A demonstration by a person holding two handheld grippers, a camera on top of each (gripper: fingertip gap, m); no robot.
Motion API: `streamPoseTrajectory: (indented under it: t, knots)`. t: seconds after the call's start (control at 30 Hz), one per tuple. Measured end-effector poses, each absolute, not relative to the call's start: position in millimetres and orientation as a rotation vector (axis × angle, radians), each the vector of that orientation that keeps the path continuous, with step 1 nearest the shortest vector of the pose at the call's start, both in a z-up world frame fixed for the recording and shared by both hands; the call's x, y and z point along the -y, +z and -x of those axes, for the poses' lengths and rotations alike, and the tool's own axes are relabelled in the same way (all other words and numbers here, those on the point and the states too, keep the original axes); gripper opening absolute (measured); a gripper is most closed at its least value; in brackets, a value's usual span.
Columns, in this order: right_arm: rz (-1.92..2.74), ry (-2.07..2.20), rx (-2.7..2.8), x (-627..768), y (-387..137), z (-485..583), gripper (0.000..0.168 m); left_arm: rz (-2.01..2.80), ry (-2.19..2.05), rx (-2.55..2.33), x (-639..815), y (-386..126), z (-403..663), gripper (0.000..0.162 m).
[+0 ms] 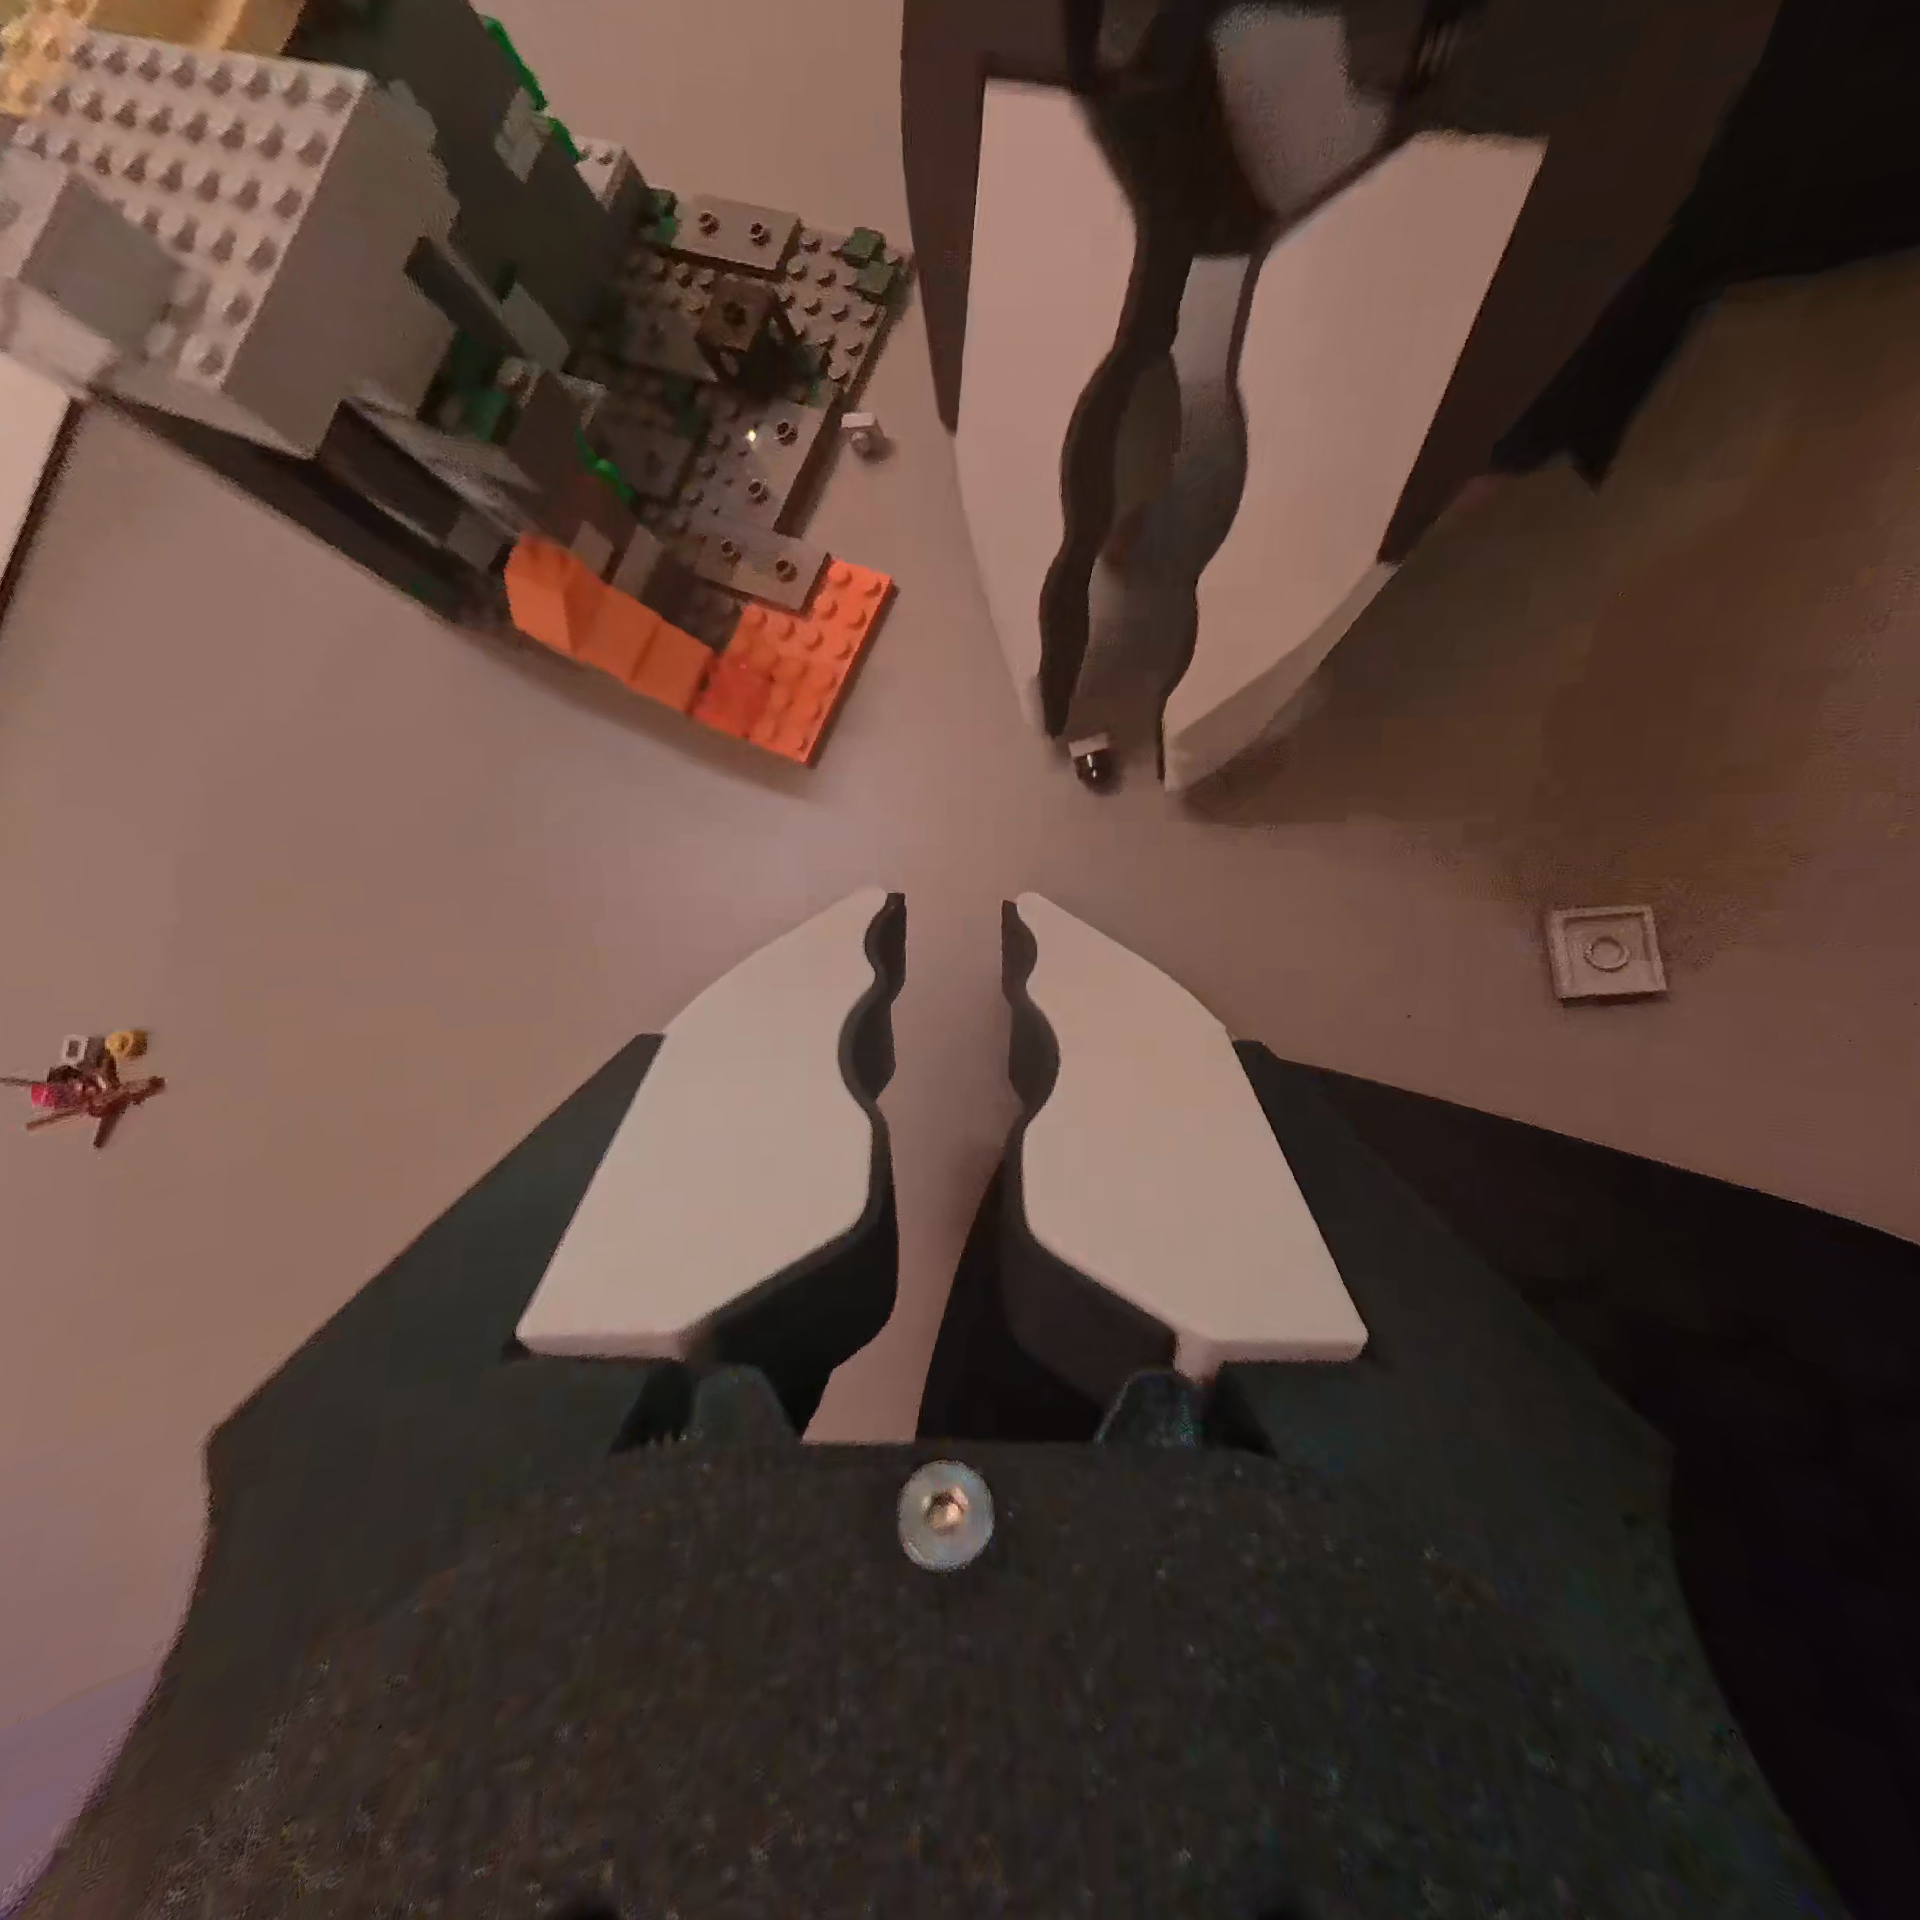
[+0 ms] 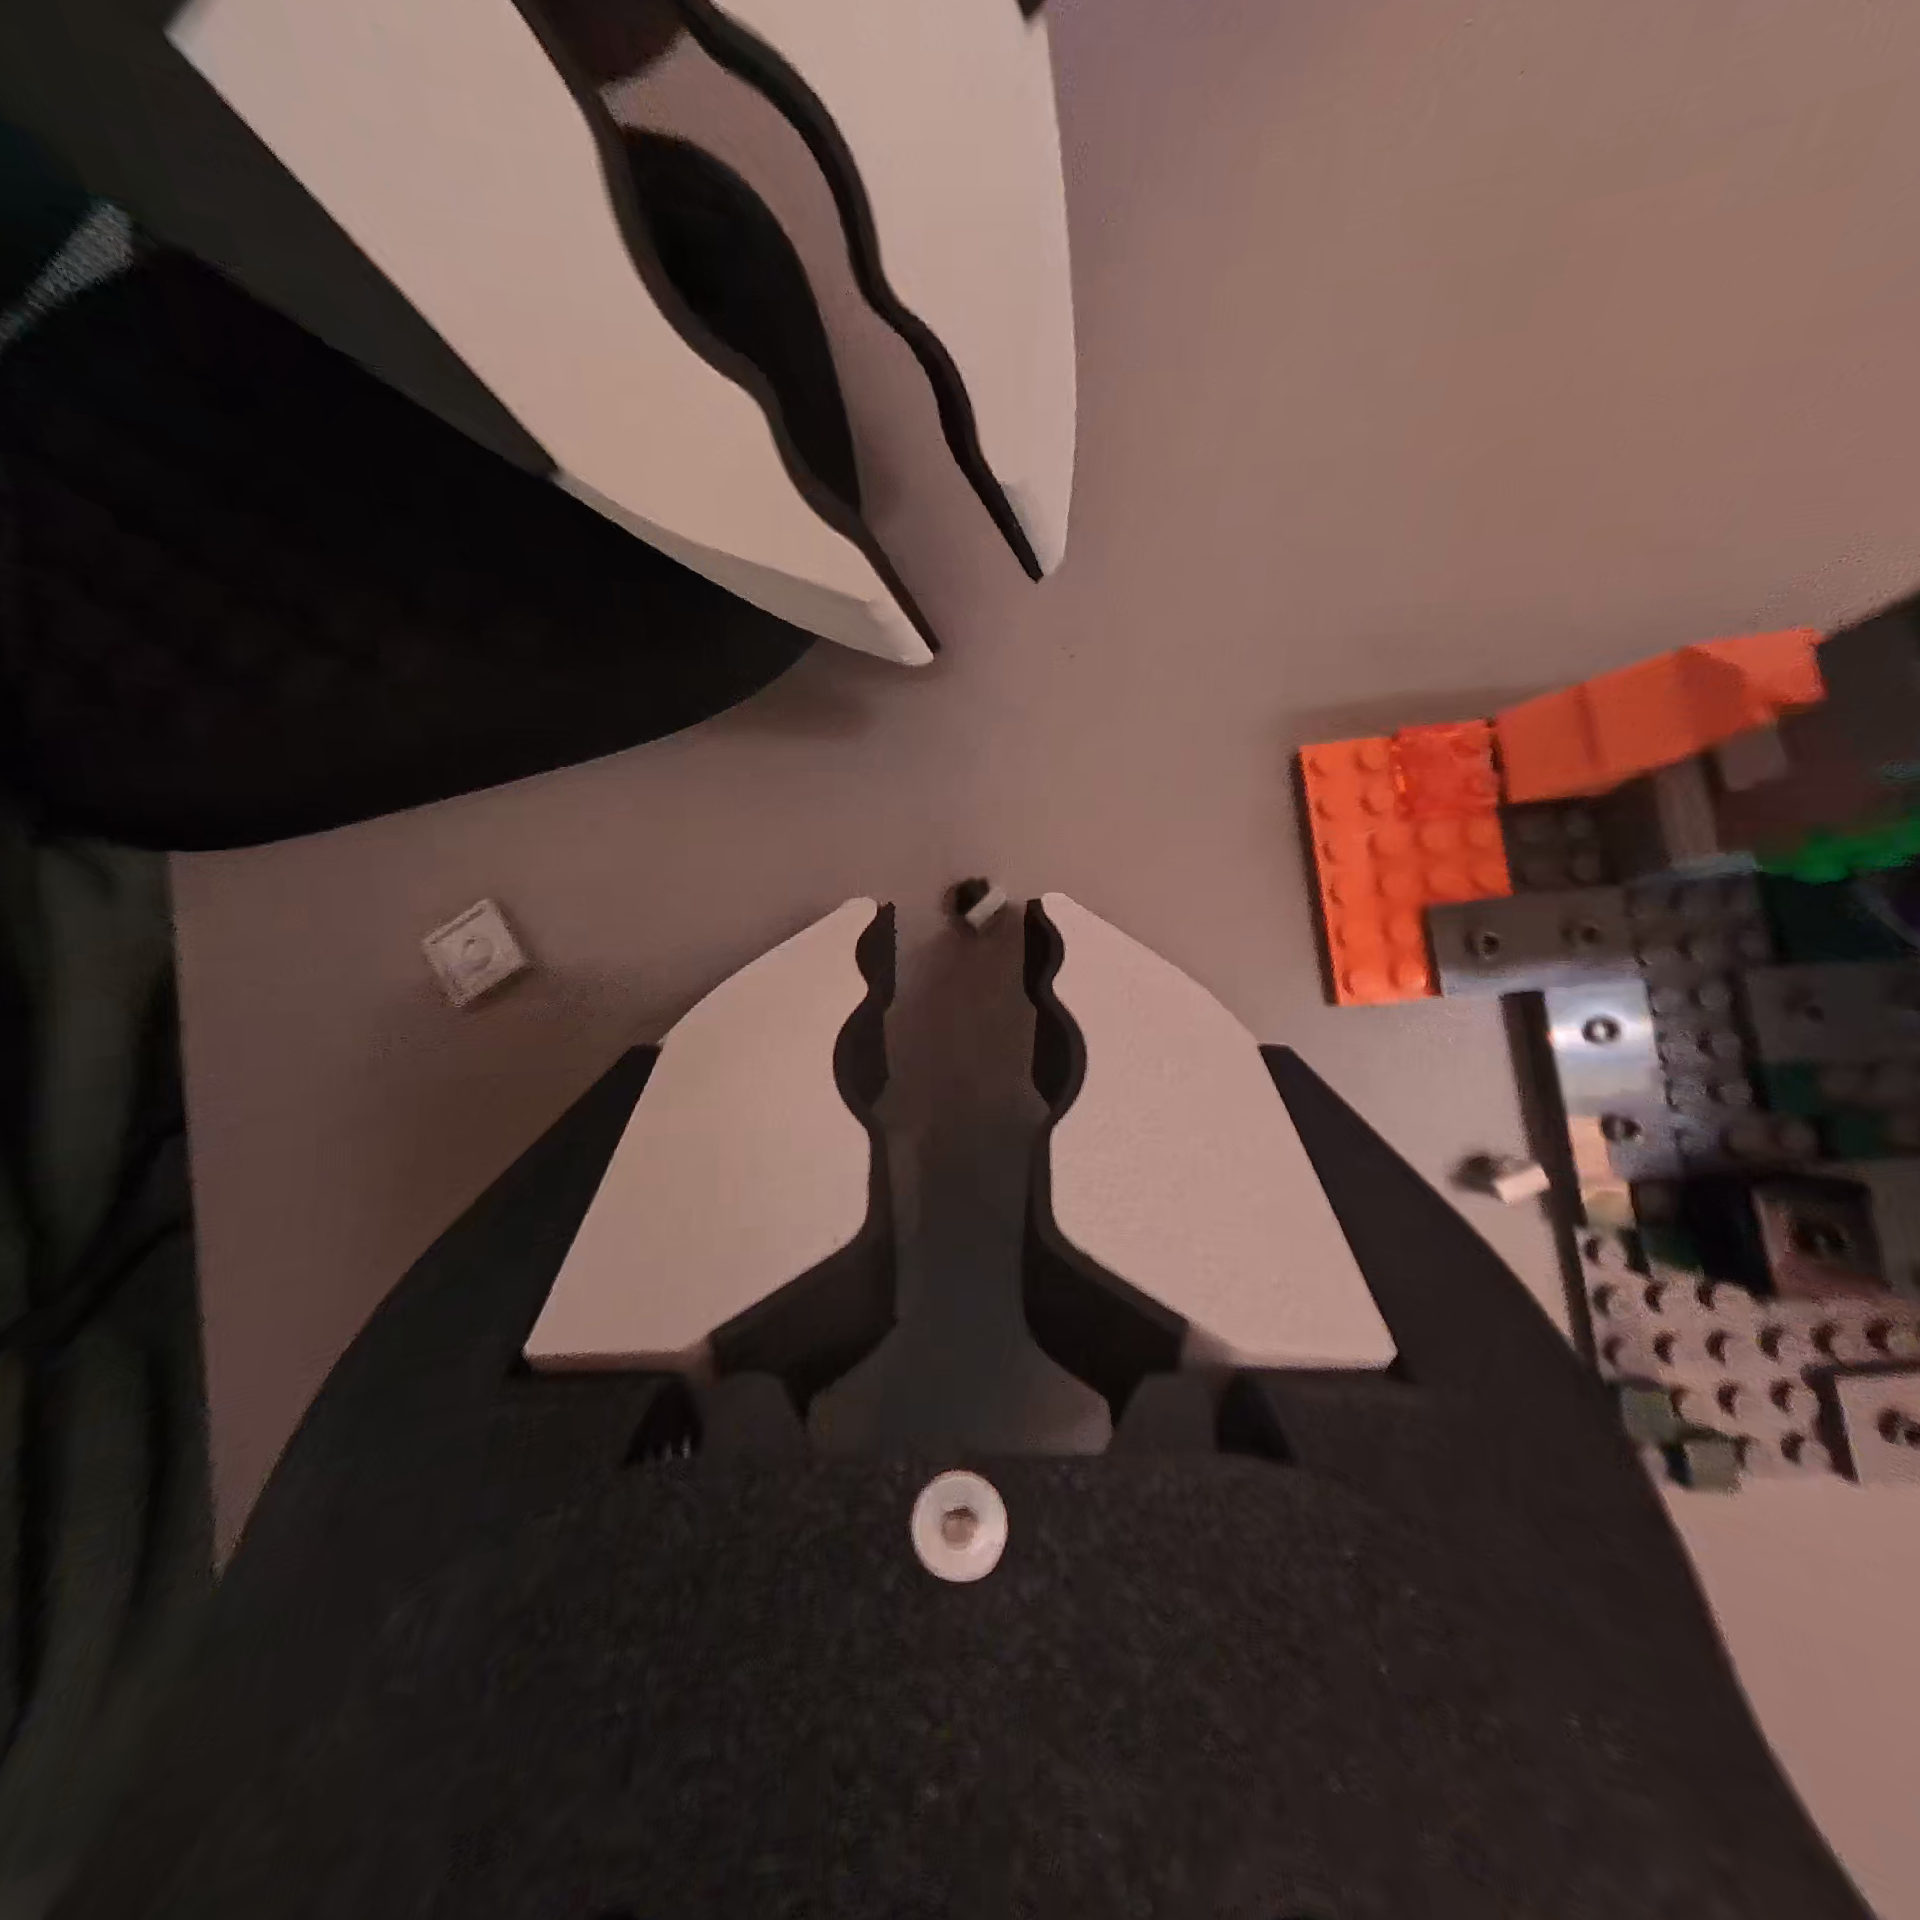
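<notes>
My right gripper (image 2: pixel 958 909) is open just above the pale table, with a tiny black-and-white brick piece (image 2: pixel 975 902) lying between its fingertips, close to the right one. In the left wrist view the right gripper (image 1: pixel 1117 753) comes down from the top with that piece (image 1: pixel 1096 766) at its tips. My left gripper (image 1: pixel 953 906) is open and empty, pointing at bare table a short way from the right gripper's tips. It also shows in the right wrist view (image 2: pixel 982 608), tip to tip with my right gripper.
A grey brick model with orange plates (image 1: pixel 800 665) (image 2: pixel 1392 862) stands beside both grippers. A light grey square tile (image 1: pixel 1605 951) (image 2: pixel 473 951) lies loose. A small pale piece (image 1: pixel 862 431) (image 2: pixel 1501 1179) sits by the model. A small dark red figure (image 1: pixel 88 1086) lies far left. Dark cloth (image 2: pixel 312 623) borders the table. The gap from one gripper's tips to the other's is roughly 5 cm. My right tips are roughly 8 cm from the light grey square tile (image 2: pixel 473 951). Seen from the left wrist view (image 1: pixel 1607 945) as well.
</notes>
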State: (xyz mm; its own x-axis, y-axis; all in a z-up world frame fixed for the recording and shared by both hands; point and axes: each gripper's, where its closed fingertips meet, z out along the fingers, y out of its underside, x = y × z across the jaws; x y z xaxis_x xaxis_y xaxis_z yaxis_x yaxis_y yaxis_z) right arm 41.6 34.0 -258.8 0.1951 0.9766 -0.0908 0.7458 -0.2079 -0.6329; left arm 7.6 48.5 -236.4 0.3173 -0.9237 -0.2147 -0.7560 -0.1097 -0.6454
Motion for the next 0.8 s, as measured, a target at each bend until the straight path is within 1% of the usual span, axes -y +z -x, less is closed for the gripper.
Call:
streamPoseTrajectory:
  t: [0.13,0.27,0.43,0.53,0.67,0.7,0.73,0.8]
  knots:
    - [1.963,0.603,1.637,-42,-253,-42,0.012,1.903,-0.335,-1.407,-48,-234,3,0.016]
    - [2.032,0.572,1.437,-66,-226,-94,0.000,1.876,-0.356,-1.396,-42,-231,9,0.015]
    - [2.127,0.495,1.111,-92,-201,-197,0.000,1.850,-0.390,-1.390,-35,-232,9,0.015]
    - [2.119,0.429,1.051,-91,-195,-224,0.000,1.836,-0.397,-1.382,-34,-234,5,0.014]
    - [2.124,0.277,1.059,-94,-202,-249,0.000,1.816,-0.414,-1.378,-31,-233,-3,0.014]
    - [2.141,0.265,1.067,-93,-207,-255,0.004,1.809,-0.411,-1.380,-30,-232,-4,0.014]
    - [2.175,0.259,1.084,-90,-214,-261,0.014,1.802,-0.412,-1.377,-29,-231,-6,0.014]
    - [2.226,0.260,1.096,-86,-226,-270,0.021,1.794,-0.426,-1.372,-26,-230,-8,0.014]
